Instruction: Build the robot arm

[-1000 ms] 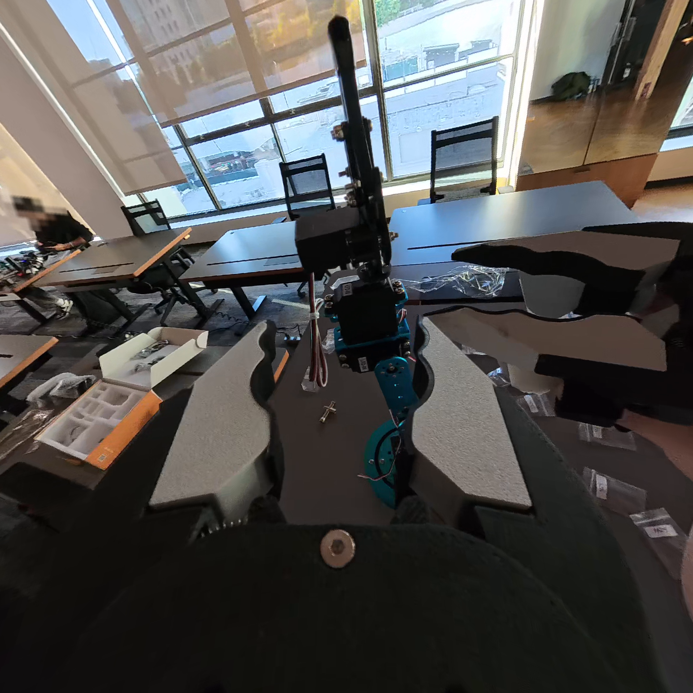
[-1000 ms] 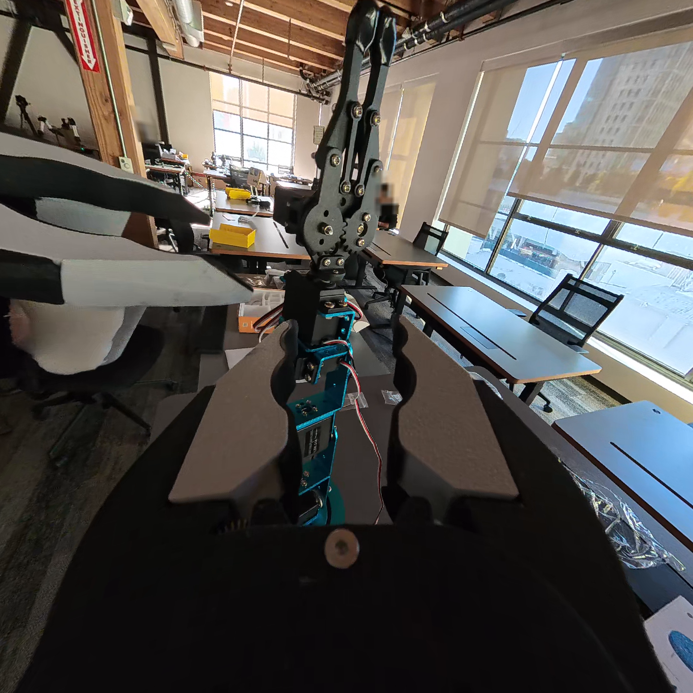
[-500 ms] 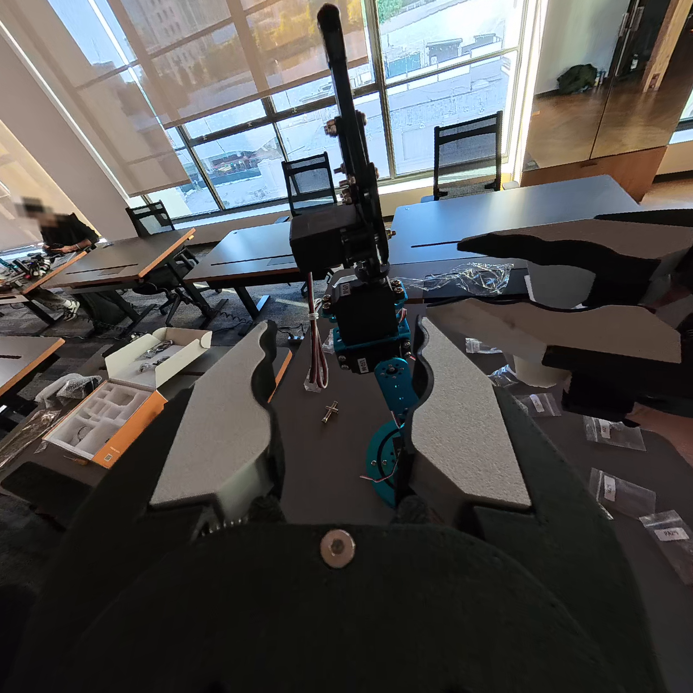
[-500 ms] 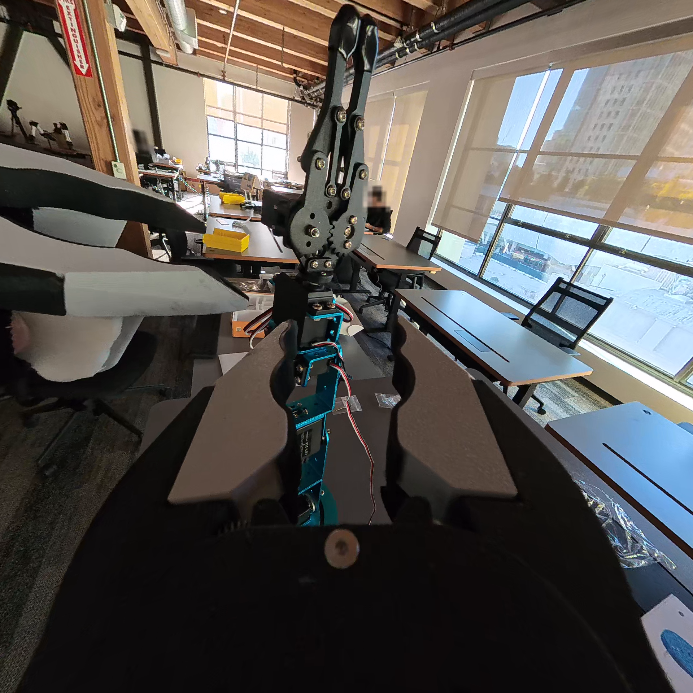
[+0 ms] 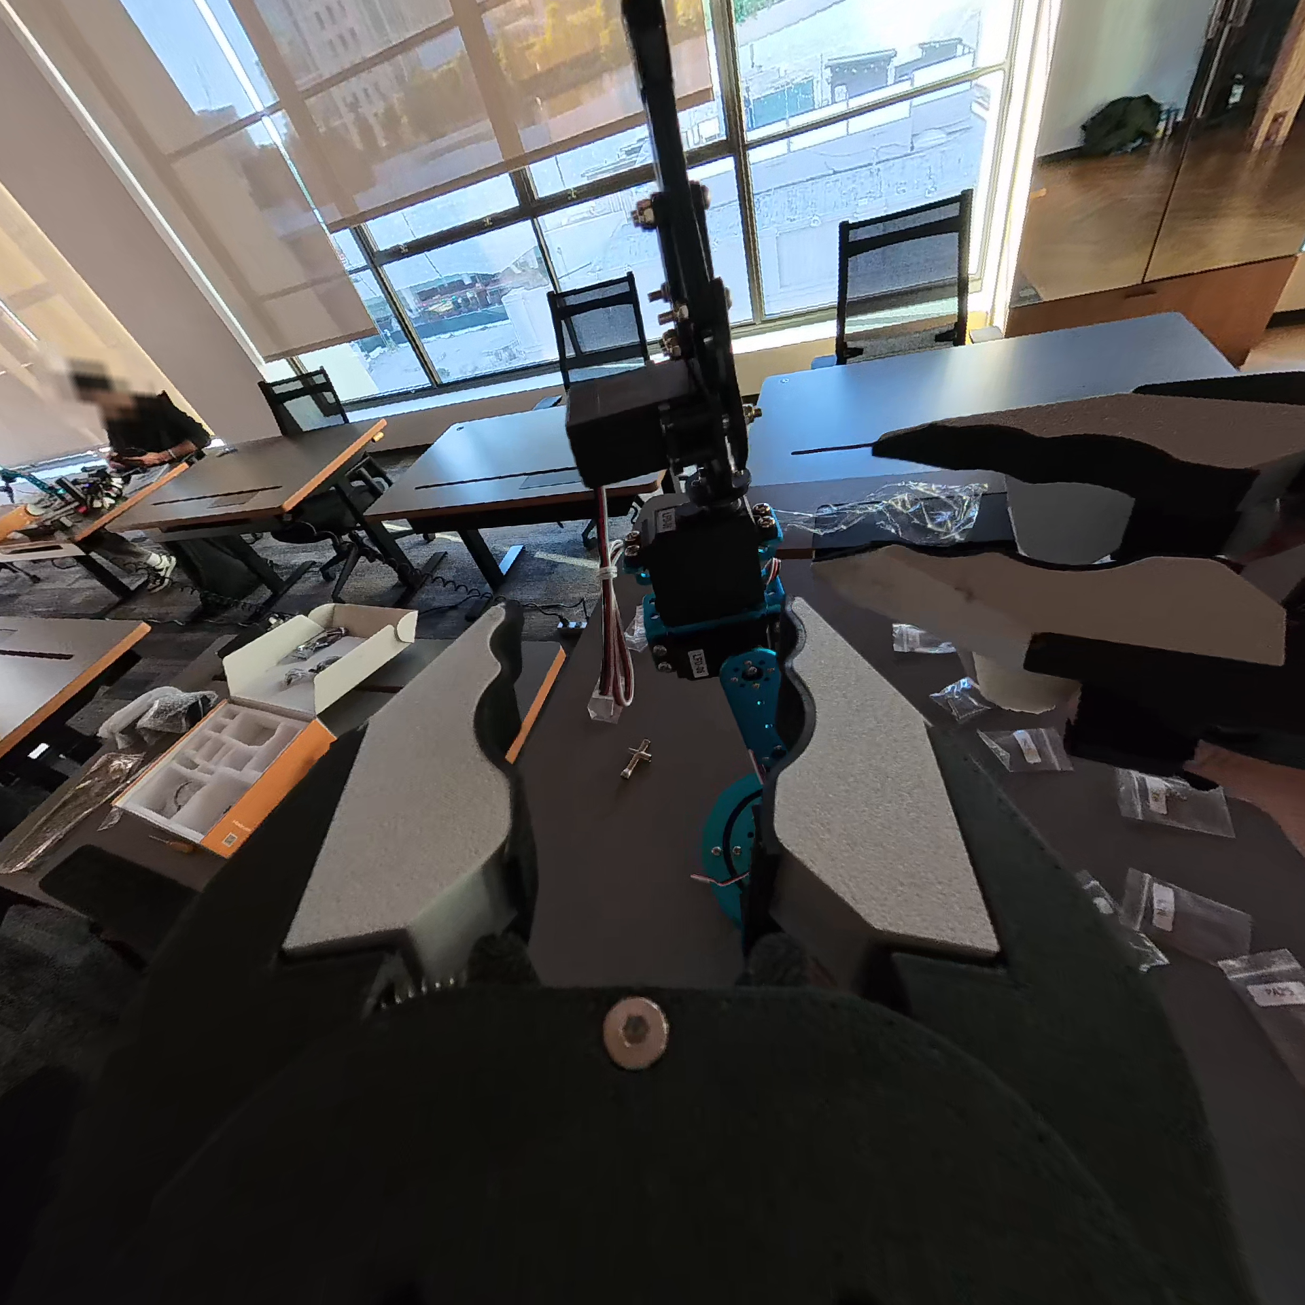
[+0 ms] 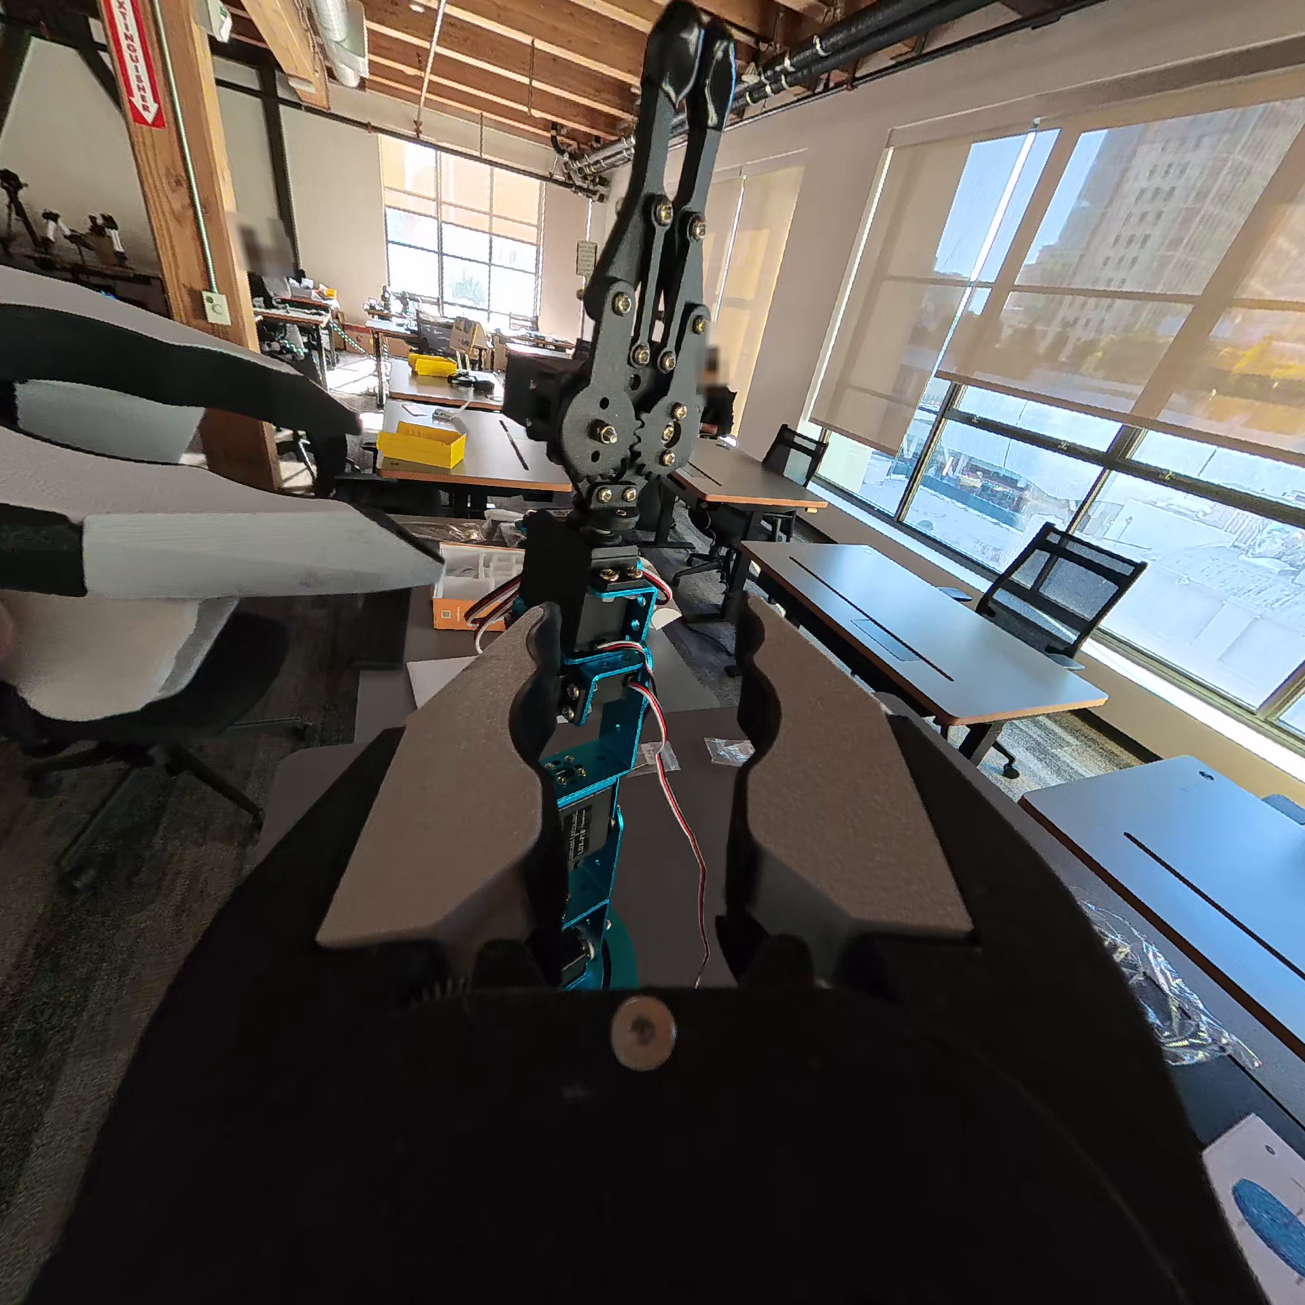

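A small robot arm kit (image 5: 706, 586), with blue brackets, black servos and a black claw on top, stands upright on a dark table (image 5: 607, 883); it also shows in the right wrist view (image 6: 600, 706). My left gripper (image 5: 653, 614) is open, with the kit's blue link close against its right finger (image 5: 868, 777). My right gripper (image 6: 650, 611) is open around the kit's lower links, which sit near its left finger (image 6: 452, 777). Each gripper shows sideways in the other's view, the right one (image 5: 847, 505) and the left one (image 6: 395, 494). A red-and-white servo cable (image 5: 613, 657) hangs from the kit.
A small metal cross-shaped tool (image 5: 635, 759) lies on the table between my left fingers. An open orange-and-white parts box (image 5: 233, 763) sits to the left. Small plastic bags (image 5: 1172, 812) lie to the right, with crumpled wrap (image 5: 897, 508) behind. Desks and chairs (image 5: 904, 275) fill the room, and a person (image 5: 148, 431) sits far left.
Both views drift only slightly around the kit. The fingers of both grippers keep the same spread, and the kit stays upright in place.
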`<state>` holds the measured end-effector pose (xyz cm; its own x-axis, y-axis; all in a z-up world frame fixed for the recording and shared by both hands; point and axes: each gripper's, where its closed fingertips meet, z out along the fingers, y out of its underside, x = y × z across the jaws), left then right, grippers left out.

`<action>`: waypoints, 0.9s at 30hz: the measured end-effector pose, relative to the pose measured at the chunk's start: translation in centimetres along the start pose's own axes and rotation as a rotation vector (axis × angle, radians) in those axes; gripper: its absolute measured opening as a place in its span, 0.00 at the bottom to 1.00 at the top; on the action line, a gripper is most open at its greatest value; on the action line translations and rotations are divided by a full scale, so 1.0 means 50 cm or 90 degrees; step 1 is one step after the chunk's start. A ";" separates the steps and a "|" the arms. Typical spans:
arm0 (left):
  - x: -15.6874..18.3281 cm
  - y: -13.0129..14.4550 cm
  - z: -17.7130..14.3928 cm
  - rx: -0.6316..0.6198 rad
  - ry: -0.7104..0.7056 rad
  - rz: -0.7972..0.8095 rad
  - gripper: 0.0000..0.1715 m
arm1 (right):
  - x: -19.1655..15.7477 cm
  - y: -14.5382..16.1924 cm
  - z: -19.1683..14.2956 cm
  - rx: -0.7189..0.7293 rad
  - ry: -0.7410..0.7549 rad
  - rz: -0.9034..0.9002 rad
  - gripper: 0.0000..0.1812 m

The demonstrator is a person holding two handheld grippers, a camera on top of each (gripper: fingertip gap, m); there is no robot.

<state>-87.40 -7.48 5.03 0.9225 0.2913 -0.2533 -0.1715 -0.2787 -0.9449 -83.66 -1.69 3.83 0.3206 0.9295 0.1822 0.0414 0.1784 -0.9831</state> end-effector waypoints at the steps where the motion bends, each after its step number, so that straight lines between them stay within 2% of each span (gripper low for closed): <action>1: -0.003 0.000 -0.003 0.000 -0.003 0.001 0.42 | 0.001 -0.001 -0.001 0.000 0.001 -0.001 0.27; 9: 0.003 0.008 -0.029 0.022 0.027 -0.014 0.41 | 0.003 -0.022 -0.028 0.027 0.021 -0.008 0.27; 16: 0.013 0.042 -0.039 0.018 0.064 -0.042 0.41 | -0.018 -0.007 -0.059 0.017 0.022 -0.014 0.27; 23: 0.046 0.053 -0.055 0.036 0.076 -0.049 0.39 | 0.021 0.000 -0.133 0.000 0.033 -0.017 0.26; 27: 0.118 0.040 -0.051 0.040 0.124 -0.075 0.37 | 0.065 0.026 -0.213 -0.025 0.036 -0.015 0.26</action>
<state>-81.43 -8.66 2.16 0.9857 0.1342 -0.1015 -0.0742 -0.1946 -0.9781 -72.49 -1.87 2.93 0.3722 0.9051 0.2057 0.0866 0.1868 -0.9786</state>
